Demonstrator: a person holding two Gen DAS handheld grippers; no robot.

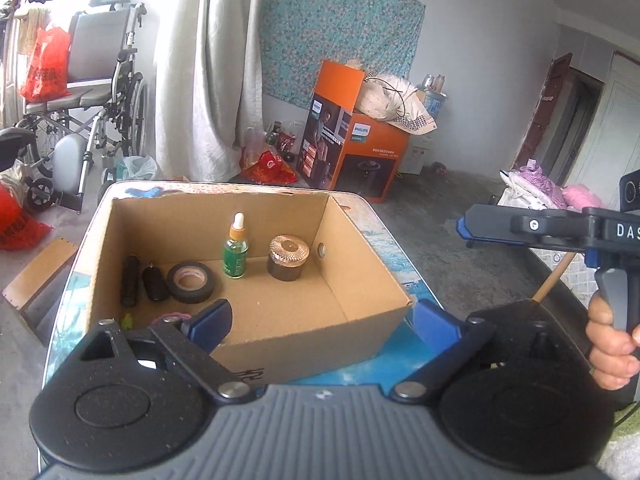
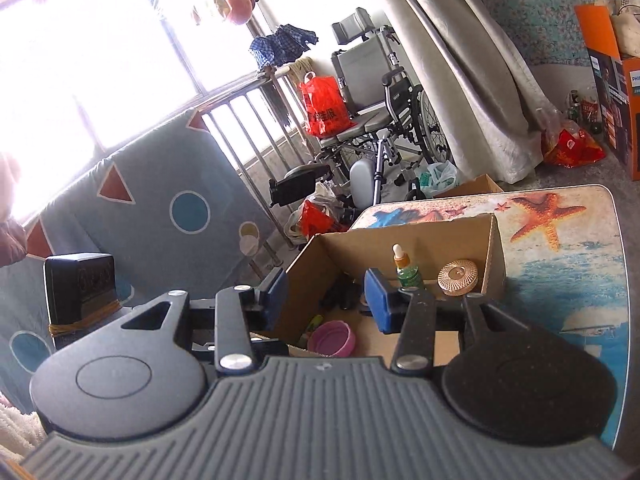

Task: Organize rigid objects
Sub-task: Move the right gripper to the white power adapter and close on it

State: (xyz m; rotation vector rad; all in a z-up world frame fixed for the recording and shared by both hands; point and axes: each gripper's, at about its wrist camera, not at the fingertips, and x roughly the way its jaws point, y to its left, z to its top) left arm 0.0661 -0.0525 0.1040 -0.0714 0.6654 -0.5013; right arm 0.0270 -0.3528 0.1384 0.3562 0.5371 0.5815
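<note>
An open cardboard box sits on the worktop, a surface printed with sea and starfish. Inside, along the far wall, stand a green dropper bottle and a dark jar with a ribbed gold lid, near each other but apart. To the bottle's left lies a roll of black tape, then two dark cylinders side by side. A pink lid and a small yellow-green item lie at the box's near corner in the right wrist view.

The left tool hangs over the box's near edge, its blue pads spread wide with nothing between them but the box wall below. The right tool hovers at the box's side, part-way open and gripping nothing; in the left wrist view it juts in from the right, a hand on its handle.

Beyond the worktop, a wheelchair carrying a red bag stands by the window, a grey curtain hangs beside it, and an orange carton topped with cloth rests on the floor against the wall.
</note>
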